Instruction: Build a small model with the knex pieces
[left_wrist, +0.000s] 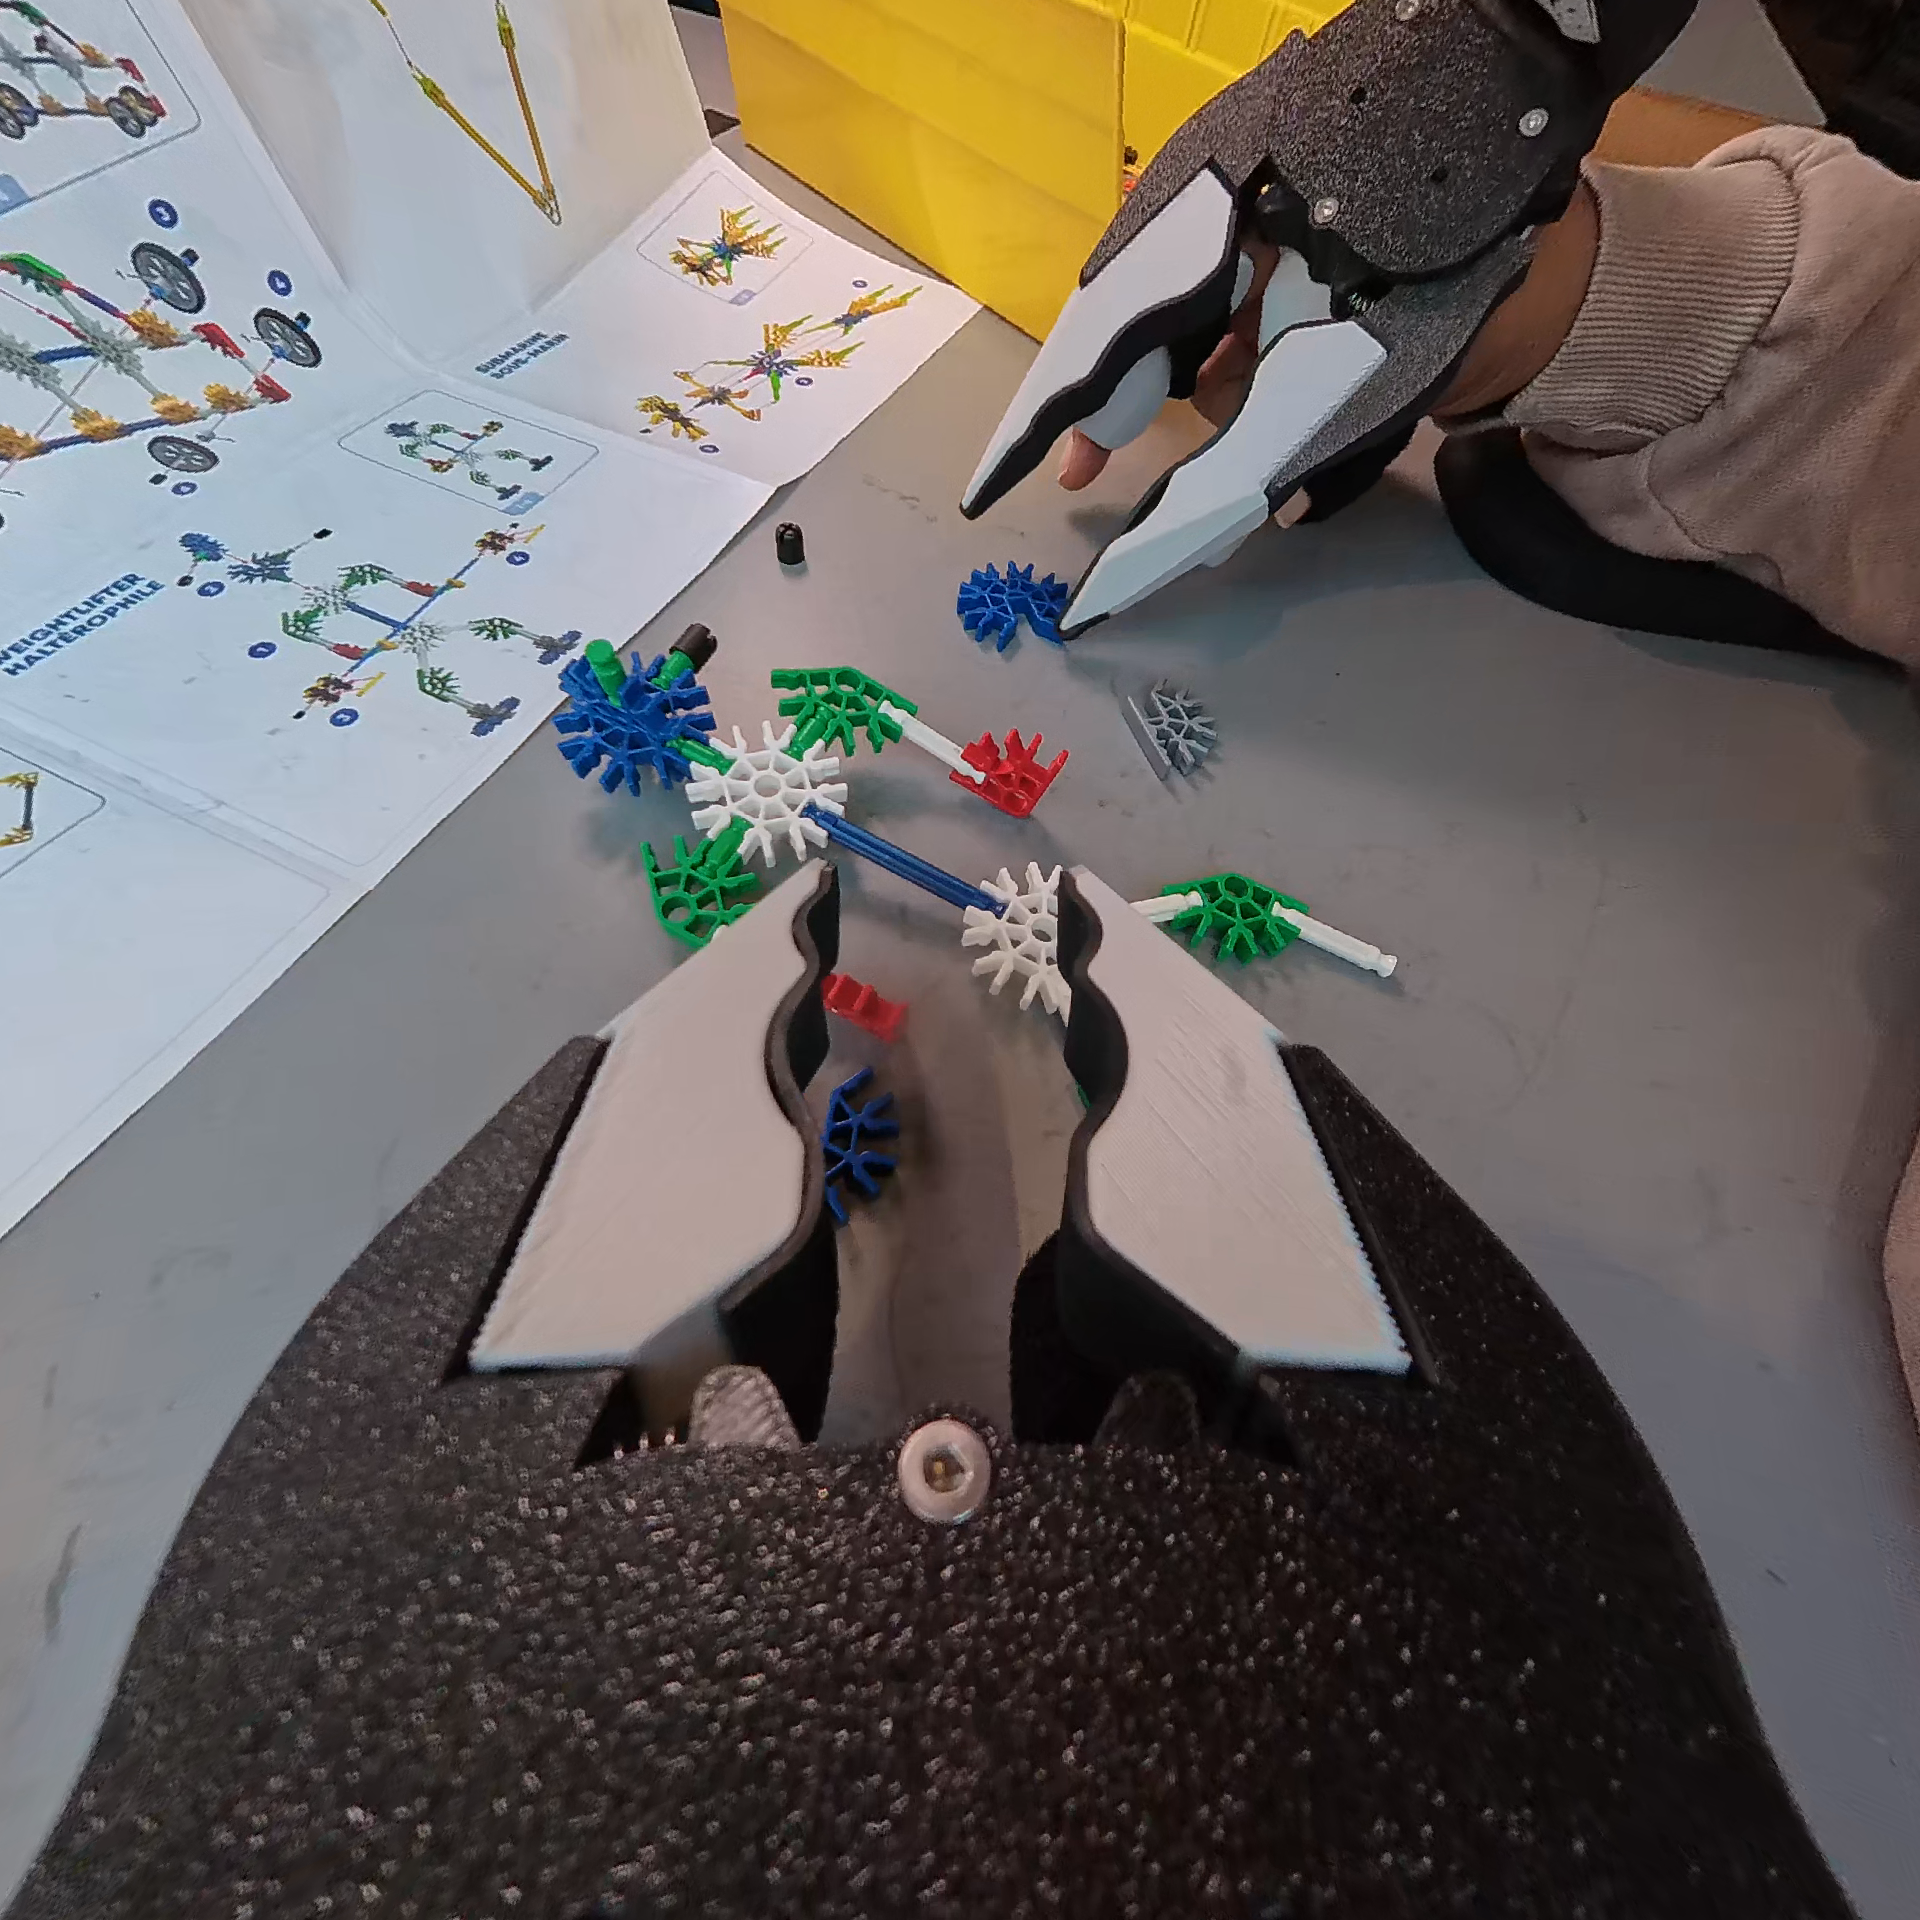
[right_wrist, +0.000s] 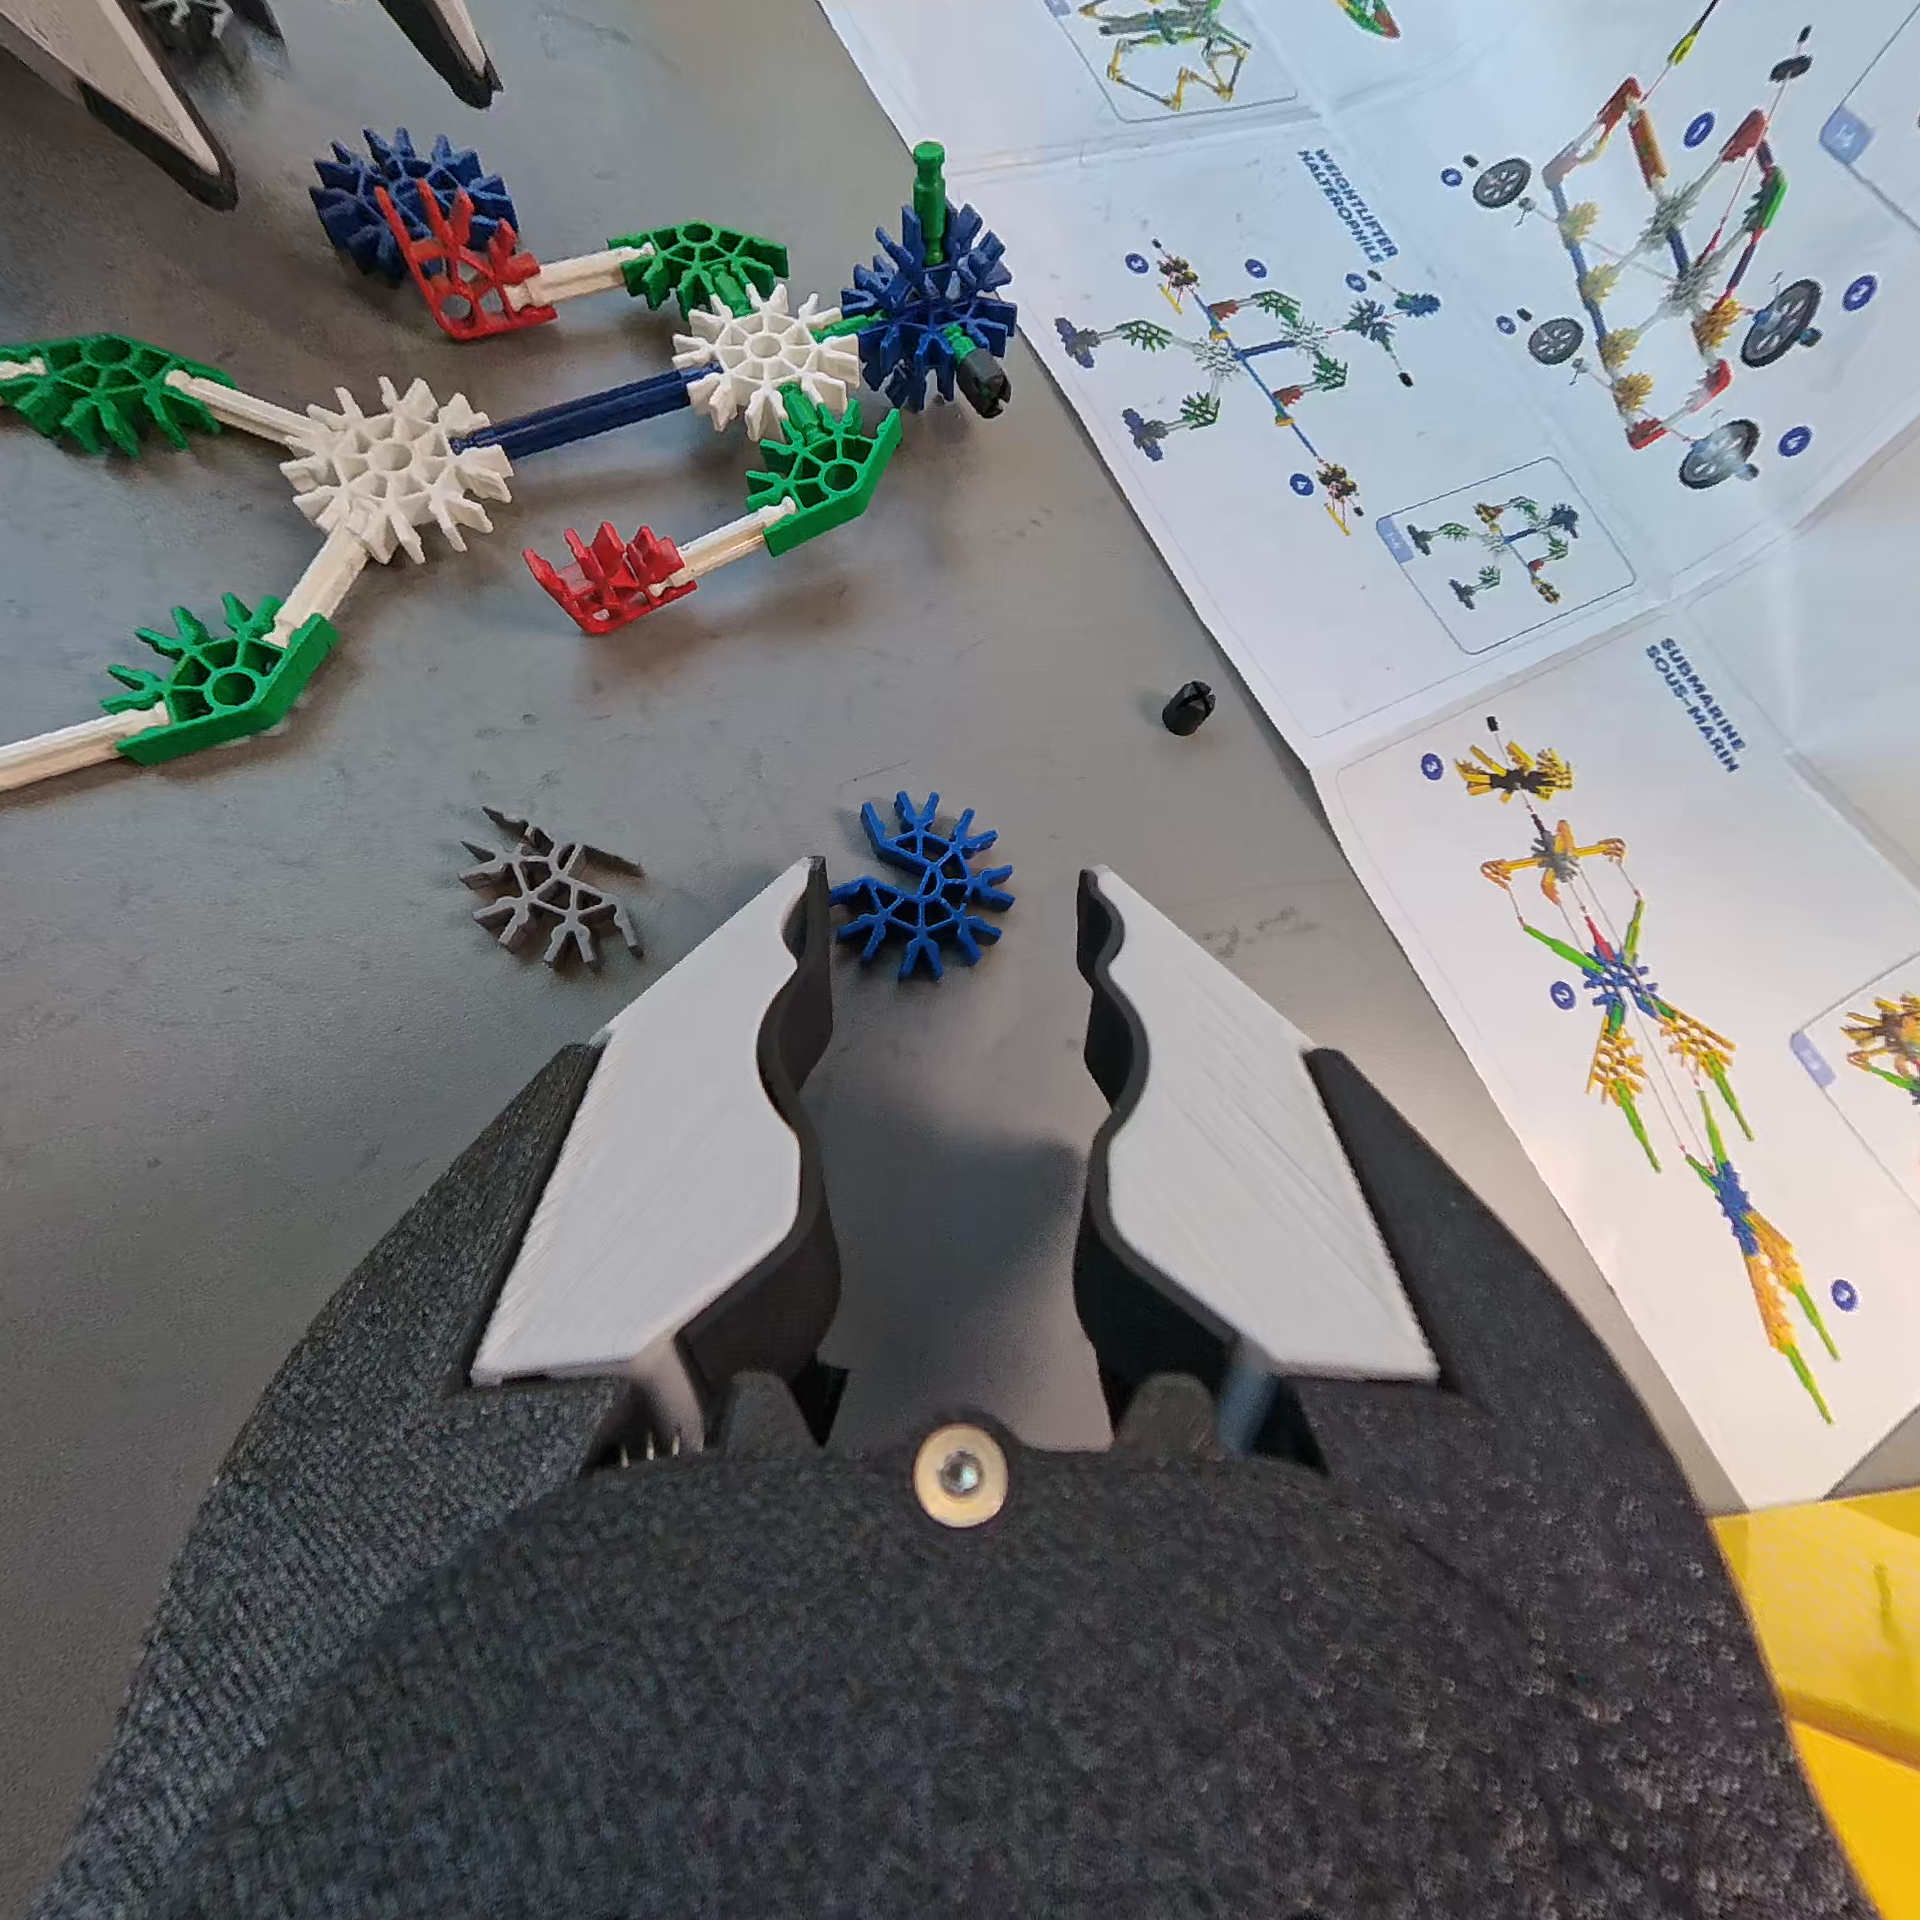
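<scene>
Left gripper (left_wrist: 945, 883): fingers spread, empty, poised over the toy model (left_wrist: 769, 790) on the grey tabletop (left_wrist: 1558, 1039); its right finger lies just beside a white hub (left_wrist: 1013, 935). Right gripper (right_wrist: 951, 873): fingers spread, empty, its left fingertip touching a loose blue connector (right_wrist: 925, 894). A grey connector (right_wrist: 551, 899) lies near, to the left. A black cap (right_wrist: 1188, 709) sits beside the instruction sheet (right_wrist: 1507, 623). A yellow box (left_wrist: 935, 114) stands behind.

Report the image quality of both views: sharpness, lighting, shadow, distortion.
Left wrist view: evenly lit, parts sharp, left gripper slightly soft near the lens, fisheye bending the instruction sheet. Right wrist view: crisp, a soft shadow on the table between the open right gripper fingers.
</scene>
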